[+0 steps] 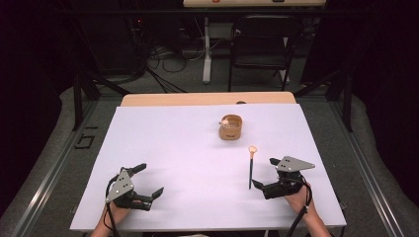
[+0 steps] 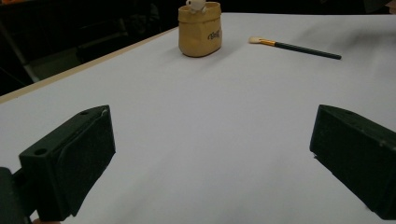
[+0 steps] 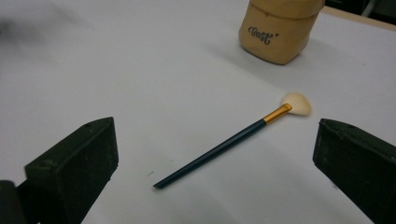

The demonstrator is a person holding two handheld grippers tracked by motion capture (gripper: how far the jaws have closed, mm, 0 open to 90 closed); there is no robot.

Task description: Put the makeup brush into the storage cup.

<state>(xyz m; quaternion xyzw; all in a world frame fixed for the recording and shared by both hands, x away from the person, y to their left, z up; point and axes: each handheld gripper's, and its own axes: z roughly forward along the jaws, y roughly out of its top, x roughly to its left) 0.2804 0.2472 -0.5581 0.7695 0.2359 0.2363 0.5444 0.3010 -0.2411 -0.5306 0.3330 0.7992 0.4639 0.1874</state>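
A thin makeup brush (image 1: pixel 251 168) (image 3: pixel 226 145) (image 2: pixel 295 46) with a dark handle, gold ferrule and pale bristles lies flat on the white table cover (image 1: pixel 188 163). Behind it stands a small tan pouch (image 1: pixel 230 127) (image 2: pixel 200 28) (image 3: pixel 278 29) with lettering on its side and a small white thing poking out of its top. My right gripper (image 1: pixel 265 173) (image 3: pixel 210 172) is open just right of the brush handle, the handle lying between its jaws in the right gripper view. My left gripper (image 1: pixel 149 179) (image 2: pixel 210 158) is open near the front left with nothing between its jaws.
The table's wooden back edge (image 1: pixel 207 98) shows beyond the white cover. A black chair (image 1: pixel 261 47) and cables on the floor (image 1: pixel 168 59) lie behind the table. Metal rails (image 1: pixel 49 173) run along both sides.
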